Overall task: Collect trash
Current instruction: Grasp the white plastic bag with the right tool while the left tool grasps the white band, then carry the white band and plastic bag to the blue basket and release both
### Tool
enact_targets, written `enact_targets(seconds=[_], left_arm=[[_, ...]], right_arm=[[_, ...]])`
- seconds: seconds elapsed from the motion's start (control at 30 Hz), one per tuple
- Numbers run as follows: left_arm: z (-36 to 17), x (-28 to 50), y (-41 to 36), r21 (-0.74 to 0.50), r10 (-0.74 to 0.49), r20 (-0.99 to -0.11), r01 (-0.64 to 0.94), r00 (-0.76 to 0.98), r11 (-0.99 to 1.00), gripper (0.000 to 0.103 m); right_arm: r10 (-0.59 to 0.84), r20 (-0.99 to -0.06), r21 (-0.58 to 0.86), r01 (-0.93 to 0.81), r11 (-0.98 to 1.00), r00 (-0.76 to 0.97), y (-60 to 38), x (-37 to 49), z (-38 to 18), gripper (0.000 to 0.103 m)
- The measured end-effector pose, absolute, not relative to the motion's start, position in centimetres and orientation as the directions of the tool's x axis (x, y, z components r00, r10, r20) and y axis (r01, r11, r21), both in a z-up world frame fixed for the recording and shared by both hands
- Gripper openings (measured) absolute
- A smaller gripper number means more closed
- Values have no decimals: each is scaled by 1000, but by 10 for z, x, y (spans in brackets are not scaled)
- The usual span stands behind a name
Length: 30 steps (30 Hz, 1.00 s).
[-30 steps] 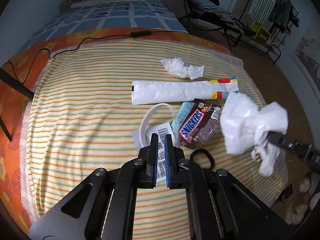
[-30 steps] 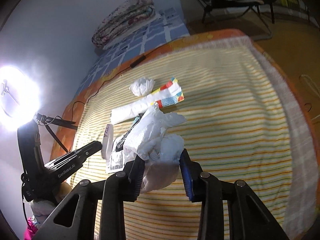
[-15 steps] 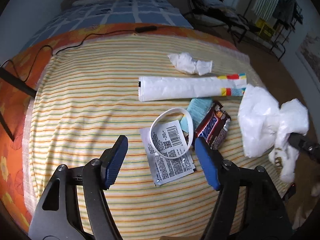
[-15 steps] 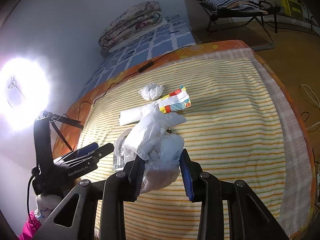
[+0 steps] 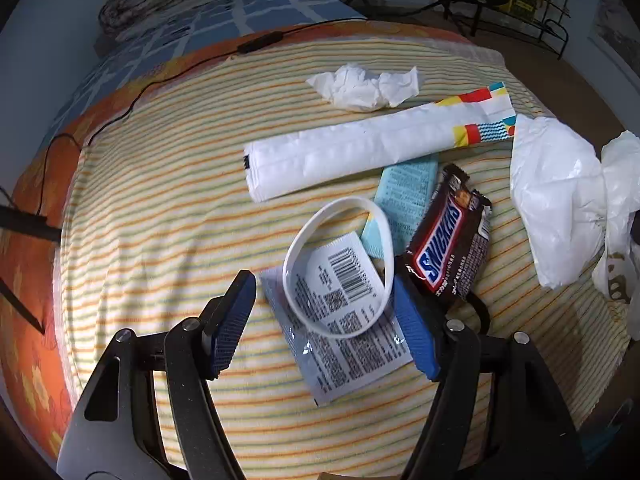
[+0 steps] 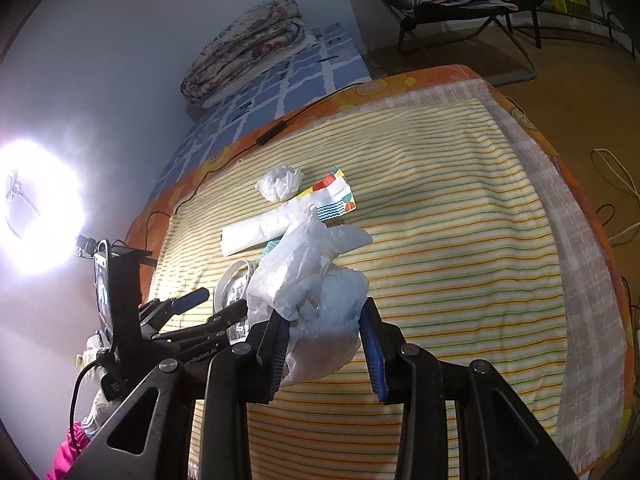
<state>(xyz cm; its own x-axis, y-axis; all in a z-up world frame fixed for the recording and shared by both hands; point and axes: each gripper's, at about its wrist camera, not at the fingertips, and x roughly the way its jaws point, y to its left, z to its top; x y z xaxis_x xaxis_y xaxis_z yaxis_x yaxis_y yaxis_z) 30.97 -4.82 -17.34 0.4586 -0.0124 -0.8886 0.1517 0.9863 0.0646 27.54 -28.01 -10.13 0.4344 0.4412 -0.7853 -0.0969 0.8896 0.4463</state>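
Observation:
Trash lies on the striped blanket [image 5: 160,208]: a white sachet with a barcode [image 5: 340,320], a white ring band [image 5: 340,272] on it, a Snickers wrapper [image 5: 448,244], a light blue packet [image 5: 408,196], a long white wrapper [image 5: 360,152] and a crumpled tissue [image 5: 360,86]. My left gripper [image 5: 322,322] stands open low over the sachet and ring, its blue pads on either side of them. My right gripper [image 6: 324,340] is shut on a white plastic bag [image 6: 312,280], which also shows at the right of the left wrist view as the bag [image 5: 560,200].
A black cable [image 5: 168,72] runs along the orange bed edge. A folded quilt [image 6: 248,52] lies on the blue checked cover at the back. A bright ring light [image 6: 36,208] stands at the left. A folding chair [image 6: 460,4] and bare floor lie to the right.
My left gripper went from shut to wide open and sank closer over the sachet and ring. The right gripper kept its hold on the bag and stayed in place.

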Motion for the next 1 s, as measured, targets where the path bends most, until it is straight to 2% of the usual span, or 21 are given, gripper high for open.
enact_targets(seconds=[0.07,0.13,0.17,0.23,0.3,0.4,0.63,1.0], left_arm=[[-174,312,-49,76,-6,-885,157,465,985,71],[-175,313,-50,77,-10,-884,167,468,983,62],[-175,314,-51,74,-15,-884,172,468,982,51],[-175,317,-49,60,-22,-885,161,466,985,38],[-174,318,-44,40,-30,-884,139,467,990,20],[-172,317,-34,3,-46,-881,104,471,995,7],[-159,307,-10,-18,-37,-855,41,517,999,4],[-121,255,12,-25,-38,-821,31,570,999,4]], right_arm=[[440,-786,447,-92,890,433,-281,276,-102,35],[440,-788,449,-87,889,431,-281,276,-103,35],[440,-788,451,-84,889,430,-281,277,-103,35],[441,-789,453,-81,888,428,-282,276,-104,35],[440,-790,451,-81,889,426,-283,276,-105,35],[440,-792,449,-83,889,424,-282,275,-106,35],[440,-794,445,-92,891,419,-279,275,-106,35],[463,-788,435,-165,885,406,-264,258,-91,35]])
